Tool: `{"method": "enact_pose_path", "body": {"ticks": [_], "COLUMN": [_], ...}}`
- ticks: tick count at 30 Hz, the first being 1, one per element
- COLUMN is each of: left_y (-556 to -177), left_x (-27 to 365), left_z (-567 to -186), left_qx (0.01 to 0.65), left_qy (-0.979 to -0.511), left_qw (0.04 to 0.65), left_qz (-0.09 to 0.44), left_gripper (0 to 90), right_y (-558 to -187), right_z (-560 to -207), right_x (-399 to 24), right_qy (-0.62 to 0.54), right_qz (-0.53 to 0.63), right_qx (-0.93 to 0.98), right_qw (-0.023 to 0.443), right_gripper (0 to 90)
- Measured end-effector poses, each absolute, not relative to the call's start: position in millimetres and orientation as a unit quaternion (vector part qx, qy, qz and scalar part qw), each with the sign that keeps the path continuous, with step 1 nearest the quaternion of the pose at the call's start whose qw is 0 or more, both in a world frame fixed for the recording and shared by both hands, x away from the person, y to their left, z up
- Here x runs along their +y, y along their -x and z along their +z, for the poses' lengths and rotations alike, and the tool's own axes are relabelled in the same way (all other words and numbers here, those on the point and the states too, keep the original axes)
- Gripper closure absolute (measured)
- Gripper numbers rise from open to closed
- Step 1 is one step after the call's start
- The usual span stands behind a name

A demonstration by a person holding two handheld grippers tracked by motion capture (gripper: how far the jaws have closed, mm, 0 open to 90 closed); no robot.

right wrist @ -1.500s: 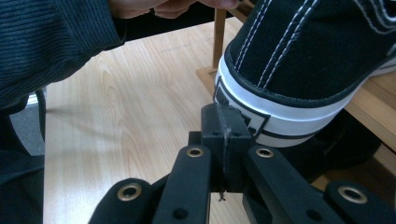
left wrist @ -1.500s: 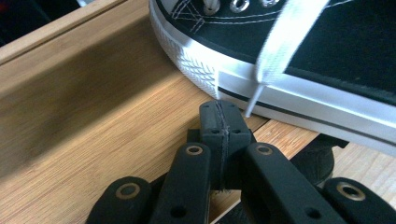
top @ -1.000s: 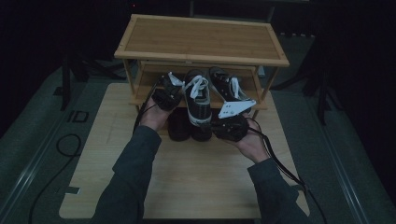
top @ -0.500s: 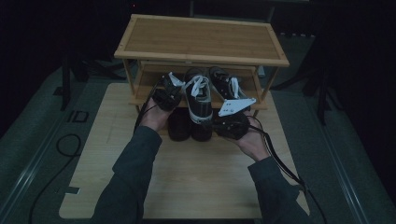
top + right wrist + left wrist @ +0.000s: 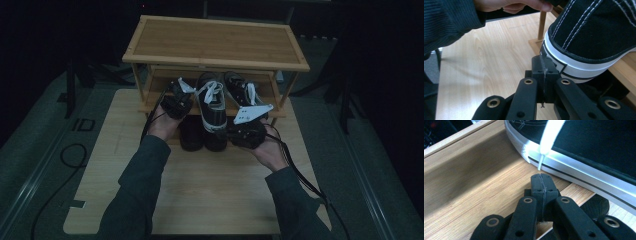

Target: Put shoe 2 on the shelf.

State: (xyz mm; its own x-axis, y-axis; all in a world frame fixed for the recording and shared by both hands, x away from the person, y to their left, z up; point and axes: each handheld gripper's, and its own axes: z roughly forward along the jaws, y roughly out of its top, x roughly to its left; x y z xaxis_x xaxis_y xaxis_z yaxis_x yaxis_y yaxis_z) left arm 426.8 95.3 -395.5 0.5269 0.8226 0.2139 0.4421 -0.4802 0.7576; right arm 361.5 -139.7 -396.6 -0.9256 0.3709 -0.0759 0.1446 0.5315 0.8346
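Scene logged from the high view, left to right. A pale wooden table (image 5: 200,190) is seen, with a small bamboo shoe rack (image 5: 215,42) set at its 12 o'clock end. The left gripper (image 5: 176,100) is held at about 10 o'clock from the table's centre, raised to the rack's lower shelf (image 5: 150,107). In the left gripper view its jaws are pressed flat together with nothing between them, the tips being just short of the white sole band of a black sneaker (image 5: 586,152); a white lace end (image 5: 549,137) hangs down toward the jaw tips, and whether it touches them cannot be told. The same sneaker (image 5: 212,107) is noted at the centre of the high view, toe toward 6 o'clock, its heel on the lower shelf and its toe overhanging the shelf edge, tilted down. A second black sneaker (image 5: 242,92) is seen just to its right on the shelf, toward 1 o'clock. Dark shoes (image 5: 190,135) are seen beneath the overhanging toe; detail is too dim to tell. The right gripper (image 5: 245,131), topped by a grey plate, is held at about 2 o'clock from the table's centre, beside the toe. In the right gripper view its jaws are likewise closed on nothing, with the tips against or just at the white toe rubber (image 5: 574,67); contact cannot be confirmed.
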Motion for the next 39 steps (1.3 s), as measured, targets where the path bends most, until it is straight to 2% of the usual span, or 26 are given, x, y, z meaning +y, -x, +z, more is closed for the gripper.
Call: {"method": "enact_pose_path", "body": {"ticks": [1,9,24,27,39], "left_y": [-426.2,-425.5,-425.4,-425.2,-425.7], "left_x": [94.8,94.0,93.3,93.1,94.3], "left_z": [-396.0,-396.0,-396.0,-396.0,-395.8], "left_qx": [0.389,0.391,0.394,0.395,0.391], "left_qy": [-0.809,-0.809,-0.807,-0.807,-0.808], "left_qw": [0.327,0.325,0.324,0.325,0.327], "left_qz": [0.293,0.296,0.297,0.297,0.294], "left_gripper": [90.0,90.0,90.0,90.0,90.0], "right_y": [-365.3,-374.8,-380.0,-381.5,-387.1], "right_z": [-397.9,-396.9,-390.8,-390.4,-398.2], "right_x": [-137.8,-130.9,-117.4,-113.1,-105.7], "right_qy": [-0.161,-0.162,-0.155,-0.162,-0.165], "right_qz": [0.452,0.467,0.471,0.461,0.443], "right_qx": [0.866,0.859,0.855,0.856,0.866], "right_qw": [0.142,0.132,0.150,0.169,0.164], "right_gripper": [90.0,90.0,90.0,90.0,90.0]}}
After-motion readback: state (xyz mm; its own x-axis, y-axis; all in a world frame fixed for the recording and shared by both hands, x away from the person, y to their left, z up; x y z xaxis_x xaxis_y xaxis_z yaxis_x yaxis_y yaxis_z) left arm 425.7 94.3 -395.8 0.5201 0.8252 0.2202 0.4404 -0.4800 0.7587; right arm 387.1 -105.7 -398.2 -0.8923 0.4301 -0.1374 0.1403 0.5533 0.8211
